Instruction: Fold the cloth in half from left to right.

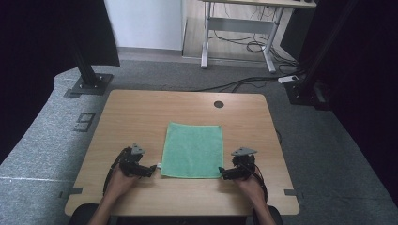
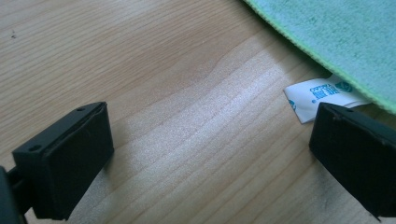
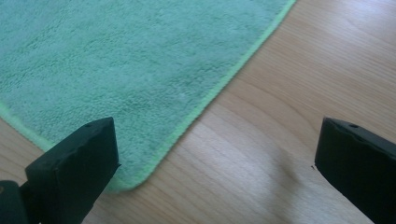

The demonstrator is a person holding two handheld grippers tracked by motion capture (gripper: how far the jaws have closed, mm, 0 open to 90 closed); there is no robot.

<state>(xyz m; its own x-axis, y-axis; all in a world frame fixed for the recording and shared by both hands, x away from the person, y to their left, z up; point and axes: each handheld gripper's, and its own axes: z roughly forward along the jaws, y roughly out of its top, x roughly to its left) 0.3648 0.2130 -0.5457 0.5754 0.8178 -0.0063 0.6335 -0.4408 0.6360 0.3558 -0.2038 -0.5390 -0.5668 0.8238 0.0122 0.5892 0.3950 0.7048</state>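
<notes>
My left gripper (image 1: pixel 151 169) sits low on the bare wooden table (image 1: pixel 136 112), jaws wide apart, just beside the near left corner of the green towel (image 1: pixel 193 150), whose white label (image 2: pixel 322 95) pokes out. The fluffy, stitched-edge towel lies flat at the table's middle. My right gripper (image 1: pixel 222 173), jaws also spread, straddles its near right corner.
</notes>
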